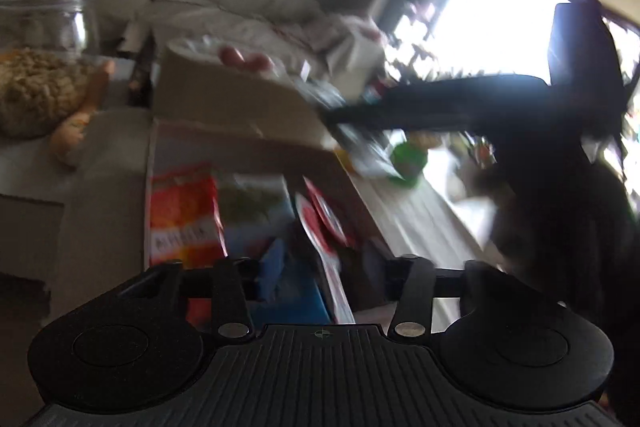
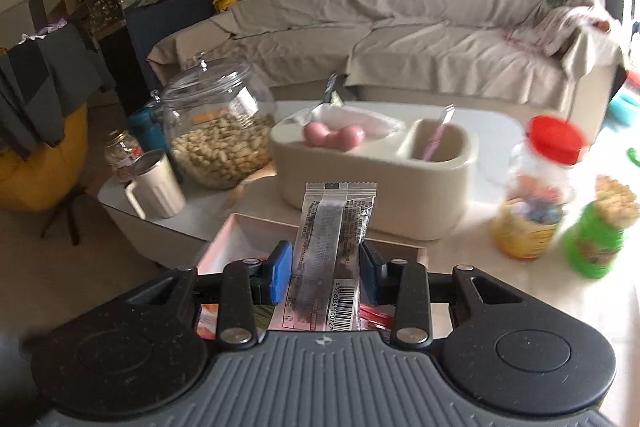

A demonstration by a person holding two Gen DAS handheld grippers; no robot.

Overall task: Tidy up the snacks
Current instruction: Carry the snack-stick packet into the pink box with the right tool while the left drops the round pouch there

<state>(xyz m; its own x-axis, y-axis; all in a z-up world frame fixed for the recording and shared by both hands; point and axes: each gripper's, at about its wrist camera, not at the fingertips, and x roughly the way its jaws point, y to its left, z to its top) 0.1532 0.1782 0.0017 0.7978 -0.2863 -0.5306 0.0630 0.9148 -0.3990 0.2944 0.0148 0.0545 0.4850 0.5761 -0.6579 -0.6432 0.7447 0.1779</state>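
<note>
Currently the right gripper (image 2: 326, 269) is pinching a clear-wrapped snack bar (image 2: 334, 243) upright between its blue pads (image 2: 282, 267), directly above an open cardboard box (image 2: 224, 239) near the front edge of the coffee table (image 2: 472, 227). The box is already holding an orange packet (image 1: 182, 215) and a red-and-white packet (image 1: 324, 223), lying flat along its floor.

The left gripper (image 1: 320, 267) is hovering over the same box, jaws partly spread; the blurred view is not showing anything pressed between the pads, so nothing is taken as held.

Risks, as judged:
- The bar is being gripped low on the wrapper, so the slick film could be slipping or pivoting on release and landing across the box wall.
- Both grippers are crowding one box; a collision could be knocking it toward the table's front edge.
- The red-lidded jar (image 2: 536, 187) and green container (image 2: 592, 239) are standing just to the box's right, within reach of a careless swing.
</note>
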